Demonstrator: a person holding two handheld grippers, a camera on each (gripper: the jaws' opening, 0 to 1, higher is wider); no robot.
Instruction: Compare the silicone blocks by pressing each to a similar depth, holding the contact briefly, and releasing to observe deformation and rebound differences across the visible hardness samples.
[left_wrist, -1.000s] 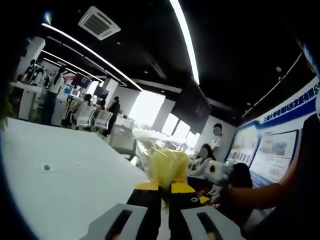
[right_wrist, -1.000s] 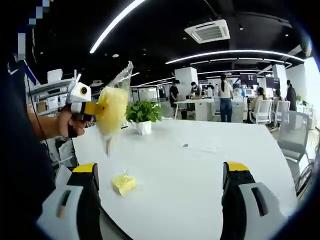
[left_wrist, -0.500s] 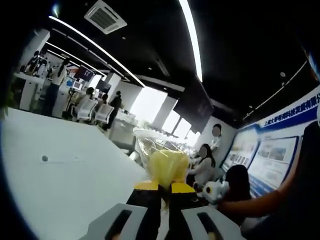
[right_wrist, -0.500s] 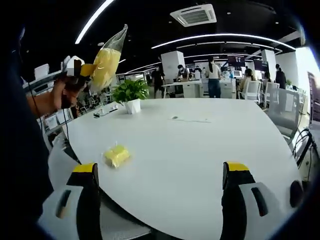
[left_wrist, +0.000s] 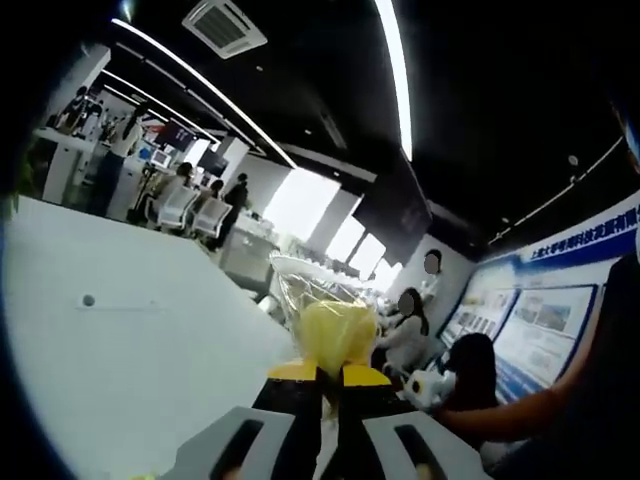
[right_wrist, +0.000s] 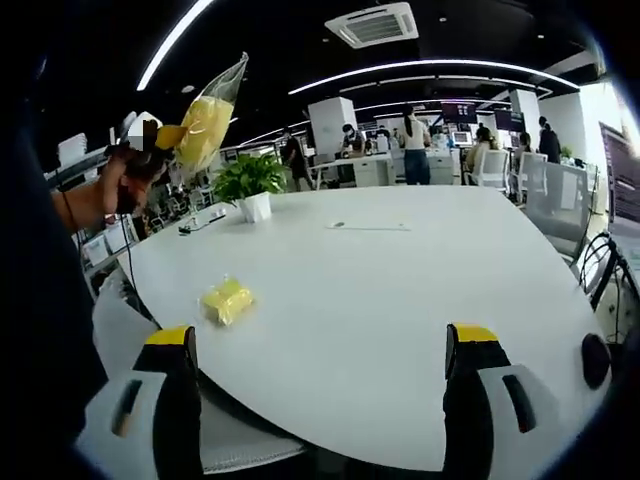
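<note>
One yellow silicone block (right_wrist: 227, 299) lies on the bench (right_wrist: 400, 290); left tongs (left_wrist: 330, 375) pinch a bagged block (left_wrist: 334, 330) aloft, right tongs (right_wrist: 325, 345) gape empty. Pressing hasn't begun; next, lower the bag beside it.

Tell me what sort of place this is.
Most likely an open-plan office: a large white round-edged table with a potted green plant, rows of white desks with people at screens, and a ceiling air-conditioning cassette.
</note>
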